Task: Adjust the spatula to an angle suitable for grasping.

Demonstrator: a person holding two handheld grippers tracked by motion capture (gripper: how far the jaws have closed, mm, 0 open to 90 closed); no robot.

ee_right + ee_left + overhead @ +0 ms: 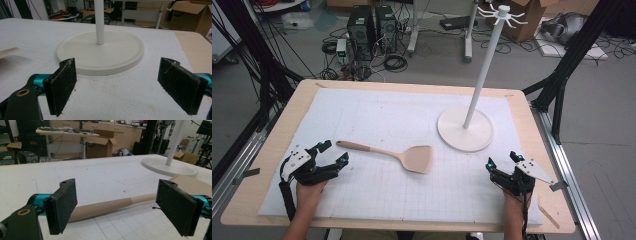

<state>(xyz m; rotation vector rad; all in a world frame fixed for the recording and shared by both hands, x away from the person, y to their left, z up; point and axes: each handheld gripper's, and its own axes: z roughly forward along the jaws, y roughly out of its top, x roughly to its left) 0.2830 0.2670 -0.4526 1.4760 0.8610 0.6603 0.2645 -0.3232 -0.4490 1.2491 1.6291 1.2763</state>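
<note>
**Spatula not picked up yet, left gripper lined up on the handle**

Landmark is the white stand [465,127] w/ the round base, far right part of the white mat [377,115]. Everything below is relative to that.

The wooden spatula [392,155] lies flat on the mat, just left of the stand's base & a bit nearer the person; blade end points toward the base, handle end runs away from it to the left. It's not lifted, not touched.

Left gripper [332,155] sits well left of the stand, right at the handle tip. Jaws spread wide, nothing between them gripped. In the left gripper view the handle [105,206] lies across the gap just beyond the pads [63,205], so it looks aimed, not closed.

Right gripper [502,161] is near the stand's base, on the person's side of it, resting low by the mat. Jaws also wide apart, holding nothing; base rim [100,66] is straight ahead of it.

Progress, my read: v. early. Approach about done for the left side; grasp, lift, and prob. hanging the spatula on the hooks [502,15] atop the stand are all left.
</note>
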